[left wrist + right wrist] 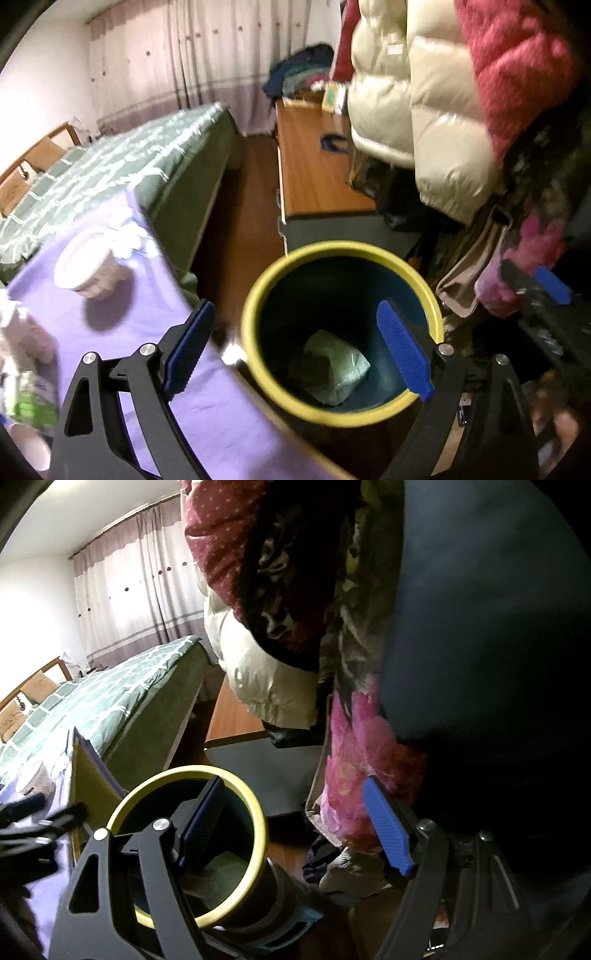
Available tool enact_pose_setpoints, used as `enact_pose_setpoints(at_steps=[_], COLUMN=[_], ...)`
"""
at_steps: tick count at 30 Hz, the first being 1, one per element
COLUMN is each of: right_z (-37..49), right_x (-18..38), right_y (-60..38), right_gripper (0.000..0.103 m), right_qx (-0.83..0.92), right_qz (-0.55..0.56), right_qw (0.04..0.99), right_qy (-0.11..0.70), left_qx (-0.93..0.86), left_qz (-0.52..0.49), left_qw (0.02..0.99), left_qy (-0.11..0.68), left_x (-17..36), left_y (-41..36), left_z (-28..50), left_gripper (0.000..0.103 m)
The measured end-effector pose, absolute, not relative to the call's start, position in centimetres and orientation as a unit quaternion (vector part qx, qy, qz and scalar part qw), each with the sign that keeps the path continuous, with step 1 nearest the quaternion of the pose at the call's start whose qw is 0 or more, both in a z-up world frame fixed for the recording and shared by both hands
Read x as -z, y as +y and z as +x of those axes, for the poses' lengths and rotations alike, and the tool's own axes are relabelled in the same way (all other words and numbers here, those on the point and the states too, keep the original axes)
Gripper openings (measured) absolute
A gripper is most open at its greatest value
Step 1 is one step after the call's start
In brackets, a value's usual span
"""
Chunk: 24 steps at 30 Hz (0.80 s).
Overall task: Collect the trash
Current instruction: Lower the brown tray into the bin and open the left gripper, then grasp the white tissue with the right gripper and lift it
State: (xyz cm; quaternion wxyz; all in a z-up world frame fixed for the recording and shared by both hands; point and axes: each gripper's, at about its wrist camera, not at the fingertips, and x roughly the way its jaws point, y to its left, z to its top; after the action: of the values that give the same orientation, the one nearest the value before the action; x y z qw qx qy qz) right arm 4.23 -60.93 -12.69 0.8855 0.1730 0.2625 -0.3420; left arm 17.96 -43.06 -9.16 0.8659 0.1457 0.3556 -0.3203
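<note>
The left tool [295, 347] hangs with its blue pads spread wide and nothing between them, poised over the mouth of the round dark-blue bin with the yellow rim [343, 254], which stands on the floor just beside the edge of the bench under its lilac cloth [122, 317]. At the bottom of the bin lies a crumpled pale green wrapper [332, 365], so one piece of trash looks dealt with. The right tool [295, 829] is likewise well open and empty, held near the same bin with hanging coats behind it. What remains sits on the bench: a squat white plastic tub [88, 266] near the far side, with some crumpled white paper [129, 240] touching it, and a blurred green-and-white packet [29, 402] at the near left edge. The tub is probably light and thin-walled, so it may flex or skid if pinched hard; a grip across its rim, one pad inside and one outside, seems safest. The paper is soft and will crush, so any bunched part will do. The packet is too blurred to judge.
</note>
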Motion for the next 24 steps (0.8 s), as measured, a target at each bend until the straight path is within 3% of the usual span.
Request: enact_pose_setpoints(at_steps=[10, 17, 24], right_z=[8.8, 12.5, 15.1], right_x=[12.2, 11.4, 10.9], right_y=[-53.7, -44.8, -35.7], right_gripper=[0.073, 0.073, 0.073], right_qx=[0.223, 0.094, -0.010], right_qz=[0.147, 0.126, 0.108], right_qw=[0.920, 0.941, 0.944], right_qy=[0.287, 0.298, 0.313], left_qx=[0.214, 0.072, -0.009], left_qz=[0.090, 0.040, -0.001], left_qw=[0.928, 0.958, 0.961], left_qy=[0.293, 0.276, 0.275], left_x=[2.8, 1.8, 2.9], left_y=[-26.4, -11.9, -2.2], left_z=[16.6, 15.7, 15.3], left_gripper=[0.095, 0.097, 0.098])
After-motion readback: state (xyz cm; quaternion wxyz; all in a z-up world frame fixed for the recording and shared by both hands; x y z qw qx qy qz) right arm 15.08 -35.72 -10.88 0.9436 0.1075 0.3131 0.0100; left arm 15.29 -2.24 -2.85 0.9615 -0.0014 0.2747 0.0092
